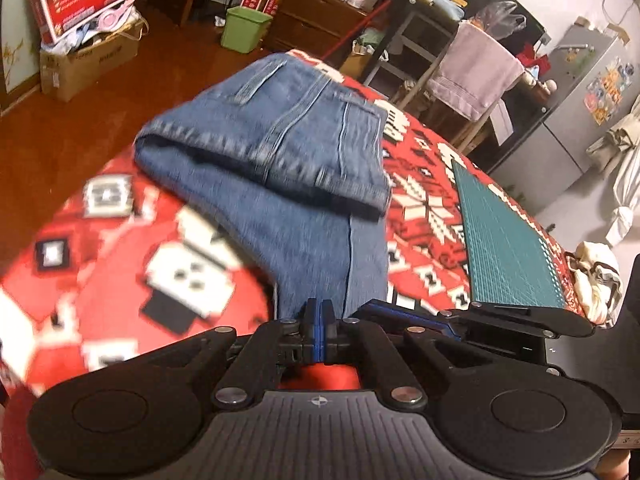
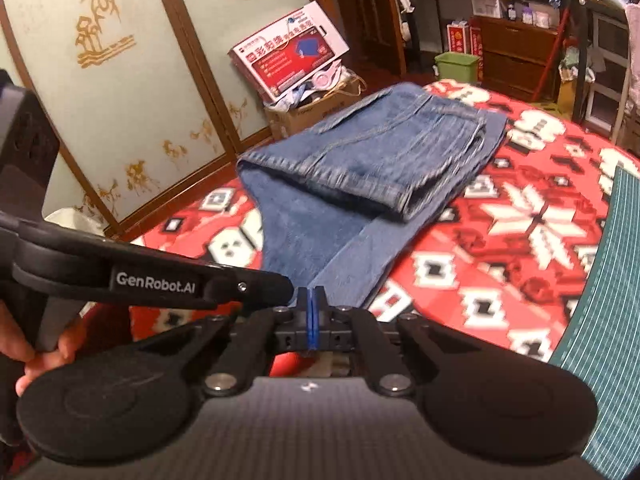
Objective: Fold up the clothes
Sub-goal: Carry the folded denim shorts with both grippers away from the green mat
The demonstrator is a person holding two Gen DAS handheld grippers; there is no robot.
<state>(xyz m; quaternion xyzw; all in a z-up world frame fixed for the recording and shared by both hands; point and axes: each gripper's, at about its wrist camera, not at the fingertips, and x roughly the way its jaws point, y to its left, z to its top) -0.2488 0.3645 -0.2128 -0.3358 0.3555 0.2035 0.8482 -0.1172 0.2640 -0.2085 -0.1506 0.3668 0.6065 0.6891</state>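
The red table cover with white blocky patterns (image 1: 120, 264) fills most of both views, with a dark green gridded cutting mat (image 1: 508, 240) lying along it toward 3 o'clock in the left wrist view.

On that cover lies the task's thing, a pair of blue denim jeans (image 1: 288, 152), running from about 12 o'clock down to 6 o'clock in the left wrist view. Its waist-and-pocket half is doubled over on top of a longer single layer, so one fold lies in place. The lower layer stretches out past that fold toward both tools, narrowing as it comes. I judge the folding to be partway along: a thick folded bundle sits at the far end and a loose stretch of leg remains unfolded at the near end.

The left gripper (image 1: 318, 308) has its two blue-edged fingers pressed together on the near end of the denim at 6 o'clock. The right gripper (image 2: 310, 298) is likewise pinched closed on the same near end of the cloth, at 6 o'clock in its own view, just beside the other tool.

The cloth looks blurred, so it may be in motion. What seems left is to bring the held end over the bundle and flatten it.
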